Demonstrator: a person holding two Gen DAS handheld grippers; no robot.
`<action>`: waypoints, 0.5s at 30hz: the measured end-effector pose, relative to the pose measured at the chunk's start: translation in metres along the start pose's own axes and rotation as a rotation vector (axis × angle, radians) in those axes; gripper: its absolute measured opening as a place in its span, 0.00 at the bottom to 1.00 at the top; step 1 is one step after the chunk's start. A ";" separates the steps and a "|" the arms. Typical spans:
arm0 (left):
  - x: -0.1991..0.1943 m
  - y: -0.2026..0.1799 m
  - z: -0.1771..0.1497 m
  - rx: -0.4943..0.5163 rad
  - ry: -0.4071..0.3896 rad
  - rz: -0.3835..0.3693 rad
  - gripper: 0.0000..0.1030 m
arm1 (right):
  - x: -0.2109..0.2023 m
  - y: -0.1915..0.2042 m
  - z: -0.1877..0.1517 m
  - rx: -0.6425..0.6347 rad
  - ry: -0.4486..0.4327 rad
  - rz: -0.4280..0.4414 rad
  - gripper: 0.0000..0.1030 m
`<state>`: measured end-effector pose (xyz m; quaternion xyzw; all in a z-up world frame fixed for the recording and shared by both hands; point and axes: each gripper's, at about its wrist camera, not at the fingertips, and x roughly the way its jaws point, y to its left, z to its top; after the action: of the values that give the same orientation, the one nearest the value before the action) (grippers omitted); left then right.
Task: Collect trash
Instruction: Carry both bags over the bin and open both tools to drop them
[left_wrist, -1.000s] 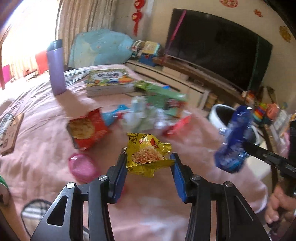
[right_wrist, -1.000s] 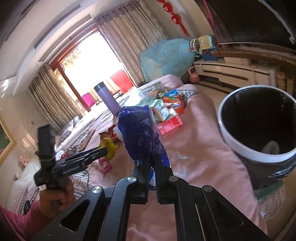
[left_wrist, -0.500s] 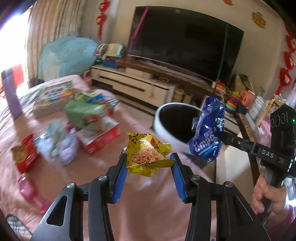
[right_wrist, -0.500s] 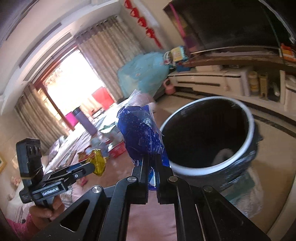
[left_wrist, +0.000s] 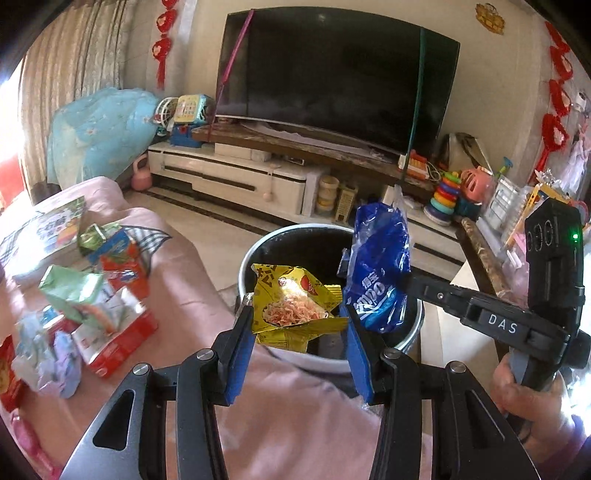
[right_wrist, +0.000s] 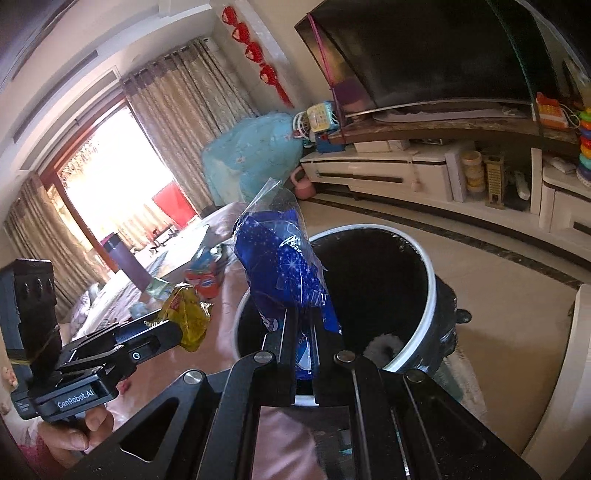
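Left gripper (left_wrist: 299, 325): fingers (left_wrist: 240, 343) part-way apart, clamped on the yellow wrapper (left_wrist: 295, 306) by its crumpled sides. Right gripper (right_wrist: 301, 343): fingers (right_wrist: 286, 354) close together, pinching the lower end of the blue wrapper (right_wrist: 284, 266).

Handling, judged: both are empty film packets, very light, soft, slick. They crush rather than resist, so a pinch on a bunched fold suits them. Film may cling to a pad on release.

Looks: yellow one is creased foil with a noodle picture on its face, torn edge up. Blue one is glossy, star-printed, with a clear torn top standing upright.

Place: centre frame in both views, both hang over the black bin (left_wrist: 255, 254) with the white rim, beside the pink-covered table (left_wrist: 177, 266). More wrappers (left_wrist: 107, 317) lie on it at left.
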<state>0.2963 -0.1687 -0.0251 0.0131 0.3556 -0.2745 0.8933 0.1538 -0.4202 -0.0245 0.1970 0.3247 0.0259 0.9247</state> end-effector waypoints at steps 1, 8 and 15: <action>0.004 -0.001 0.001 -0.001 0.004 0.000 0.44 | 0.000 -0.001 0.000 0.000 0.002 -0.004 0.05; 0.040 -0.007 0.014 0.005 0.039 -0.022 0.45 | 0.006 -0.013 0.006 0.002 0.029 -0.028 0.05; 0.049 -0.002 0.016 -0.018 0.058 -0.003 0.65 | 0.012 -0.028 0.009 0.046 0.053 -0.037 0.19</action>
<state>0.3340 -0.1977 -0.0444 0.0124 0.3836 -0.2723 0.8823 0.1667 -0.4469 -0.0360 0.2116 0.3532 0.0065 0.9113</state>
